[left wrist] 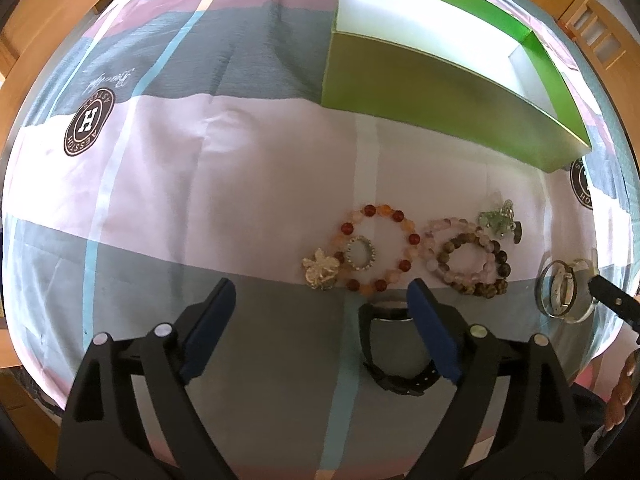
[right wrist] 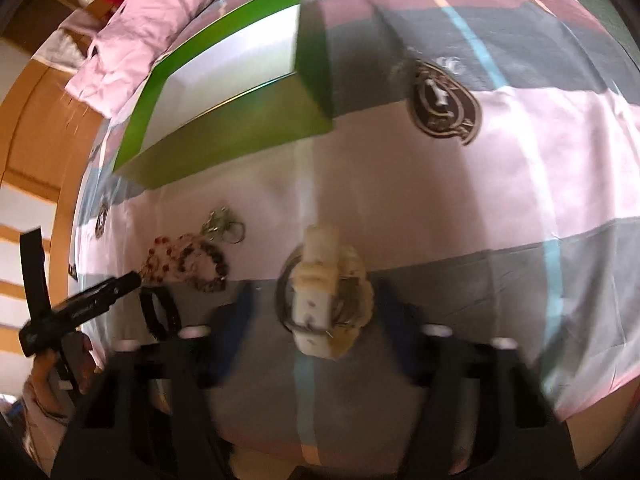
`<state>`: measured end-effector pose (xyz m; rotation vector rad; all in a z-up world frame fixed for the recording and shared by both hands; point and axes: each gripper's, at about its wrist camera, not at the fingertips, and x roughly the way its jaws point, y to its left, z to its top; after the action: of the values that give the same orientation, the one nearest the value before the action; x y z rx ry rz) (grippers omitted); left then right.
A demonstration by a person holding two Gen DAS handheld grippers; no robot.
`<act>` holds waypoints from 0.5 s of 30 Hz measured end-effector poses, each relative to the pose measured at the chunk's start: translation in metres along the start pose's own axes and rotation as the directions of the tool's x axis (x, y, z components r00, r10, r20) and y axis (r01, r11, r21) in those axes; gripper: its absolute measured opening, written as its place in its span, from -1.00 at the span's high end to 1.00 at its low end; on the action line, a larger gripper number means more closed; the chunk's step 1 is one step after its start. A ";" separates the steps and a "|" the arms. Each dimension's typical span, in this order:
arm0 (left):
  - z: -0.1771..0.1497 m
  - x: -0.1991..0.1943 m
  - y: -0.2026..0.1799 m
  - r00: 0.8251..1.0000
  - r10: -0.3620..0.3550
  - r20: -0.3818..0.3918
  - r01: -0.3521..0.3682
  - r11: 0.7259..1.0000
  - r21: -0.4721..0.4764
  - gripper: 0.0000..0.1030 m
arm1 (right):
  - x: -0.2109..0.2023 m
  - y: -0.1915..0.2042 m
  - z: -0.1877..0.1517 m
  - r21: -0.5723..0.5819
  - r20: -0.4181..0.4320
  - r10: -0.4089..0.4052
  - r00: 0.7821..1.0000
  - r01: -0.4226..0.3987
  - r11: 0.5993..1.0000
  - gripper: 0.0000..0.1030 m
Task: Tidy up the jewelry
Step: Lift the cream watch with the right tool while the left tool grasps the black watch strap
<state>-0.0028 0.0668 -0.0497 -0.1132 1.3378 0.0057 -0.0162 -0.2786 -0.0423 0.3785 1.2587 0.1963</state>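
Jewelry lies scattered on a bed sheet (left wrist: pixel 240 184) of pink, grey and pale blue blocks, in a loose row along the line where a pink band meets a grey one. An orange-and-red bead bracelet (left wrist: pixel 378 248) rings a small sparkly ring (left wrist: pixel 361 253), and a gold flower brooch (left wrist: pixel 321 269) touches its lower left side. Just right of it, a pink bead bracelet (left wrist: pixel 460 240) and a brown bead bracelet (left wrist: pixel 476 268) overlap each other, with a pale green charm (left wrist: pixel 498 222) just behind them. A black watch (left wrist: pixel 394 344) sits nearer, on the grey band, partly hidden behind one finger of the left claw (left wrist: pixel 322 324), which hangs spread wide above the sheet, gripping nothing.

Farther right, a cream-strapped watch (right wrist: pixel 324 300) rests on a clear round stand (left wrist: pixel 564 292). The right claw (right wrist: pixel 316 320) hovers with its fingers spread on either side of that watch; the picture is blurred, but the pads appear to stand apart from it, not gripping.

Behind the row, well apart from the beads, an open green box (left wrist: pixel 440 92) with a white inside sits on the sheet. A pink pillow (right wrist: pixel 140 28) lies beyond it.
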 end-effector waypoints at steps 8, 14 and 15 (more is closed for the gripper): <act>0.000 0.003 -0.006 1.000 -0.005 -0.009 0.005 1.000 0.014 -0.73 | -0.026 0.022 0.004 -0.061 0.189 0.039 0.981 -0.028 0.998 0.66; -0.001 0.004 -0.007 1.000 -0.011 -0.015 0.012 1.000 0.017 -0.73 | -0.046 0.045 0.003 -0.163 0.306 0.097 0.947 -0.048 0.985 0.71; -0.001 0.004 -0.009 1.000 -0.014 -0.018 0.014 1.000 0.023 -0.73 | -0.043 0.047 0.005 -0.160 0.302 0.089 0.949 -0.042 0.986 0.71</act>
<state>-0.0022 0.0578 -0.0531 -0.1029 1.3547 -0.0229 -0.0217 -0.2516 0.0150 0.3063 0.9169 0.2775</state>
